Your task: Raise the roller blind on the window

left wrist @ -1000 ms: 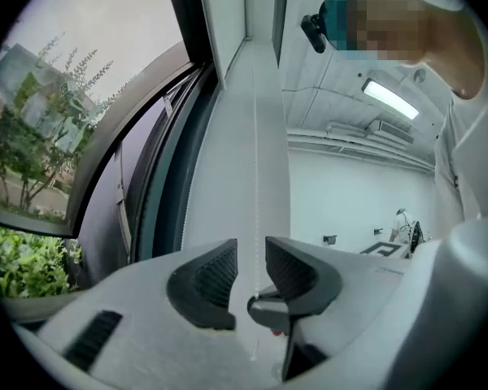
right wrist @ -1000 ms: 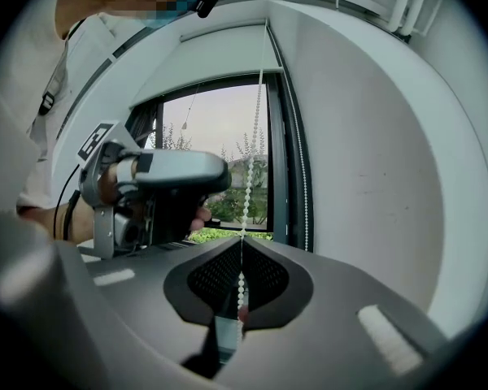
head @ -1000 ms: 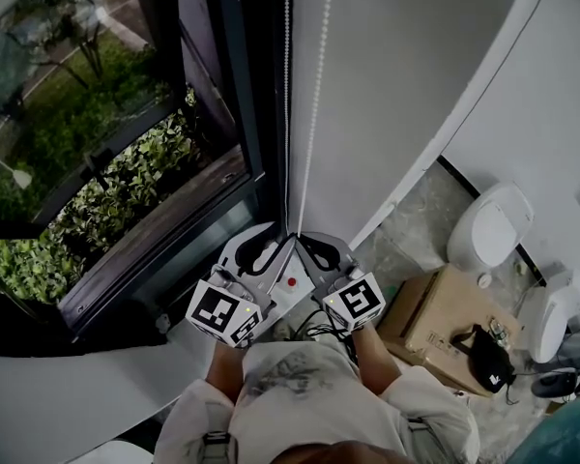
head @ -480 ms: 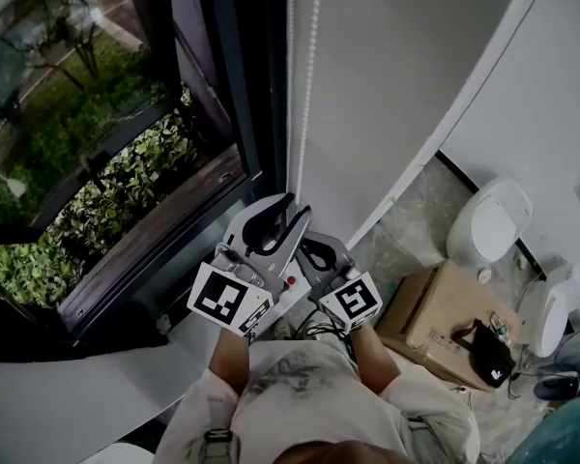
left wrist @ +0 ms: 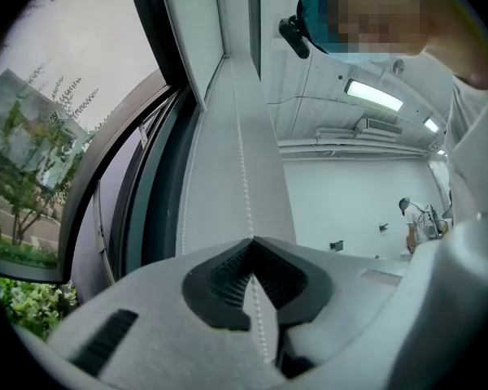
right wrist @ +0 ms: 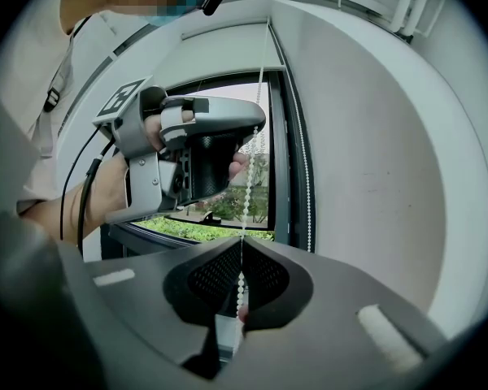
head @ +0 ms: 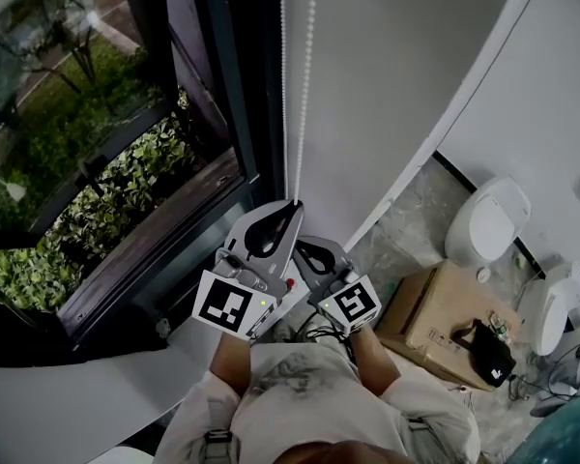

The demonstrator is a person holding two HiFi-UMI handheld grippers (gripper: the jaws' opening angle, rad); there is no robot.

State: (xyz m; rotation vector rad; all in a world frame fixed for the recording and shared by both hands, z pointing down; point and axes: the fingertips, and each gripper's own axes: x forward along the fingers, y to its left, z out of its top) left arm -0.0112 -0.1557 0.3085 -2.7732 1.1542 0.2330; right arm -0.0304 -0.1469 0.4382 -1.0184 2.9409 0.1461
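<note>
Head view: bead chain (head: 306,85), white wall (head: 551,95), speckled floor (head: 411,225).

White bead chain (head: 305,85), dark window frame (head: 246,95)

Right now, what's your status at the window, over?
Left gripper just closed on bead chain. Right gripper clamped on same chain, below. Nothing blocking chain.

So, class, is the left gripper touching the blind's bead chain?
Touching. In the left gripper view, the left gripper has just been closing, and its jaw tips now meet on the bead chain, which runs between them.
</note>
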